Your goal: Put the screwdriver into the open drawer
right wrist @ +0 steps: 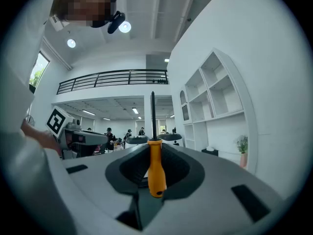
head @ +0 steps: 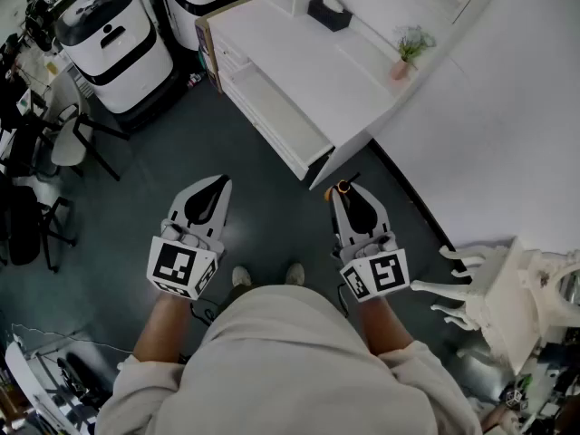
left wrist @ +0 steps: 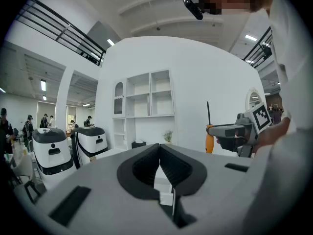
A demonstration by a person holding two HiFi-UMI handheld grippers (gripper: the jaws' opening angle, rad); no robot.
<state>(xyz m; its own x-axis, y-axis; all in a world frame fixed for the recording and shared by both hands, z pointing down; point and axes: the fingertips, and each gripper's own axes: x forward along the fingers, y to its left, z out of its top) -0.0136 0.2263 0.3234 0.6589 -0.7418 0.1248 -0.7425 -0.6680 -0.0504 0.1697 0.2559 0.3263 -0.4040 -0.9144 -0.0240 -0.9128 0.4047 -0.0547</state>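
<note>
My right gripper (head: pixel 343 189) is shut on the screwdriver (head: pixel 345 187). In the right gripper view its orange handle (right wrist: pixel 156 168) stands clamped between the jaws and its black shaft points up past the tips of the right gripper (right wrist: pixel 155 150). The white desk's open drawer (head: pixel 275 116) lies ahead of it and a little to the left, its inside bare. My left gripper (head: pixel 218 185) hovers over the dark floor, shut with nothing in it. From the left gripper (left wrist: pixel 159 149), the screwdriver (left wrist: pixel 209 137) shows off to the right.
The white desk (head: pixel 308 62) carries a dark tissue box (head: pixel 328 13) and a small plant in a pink pot (head: pixel 404 60). Two white machines (head: pixel 113 39) stand at the far left, dark chairs (head: pixel 63 143) beside them. A white rack (head: pixel 498 288) stands at my right.
</note>
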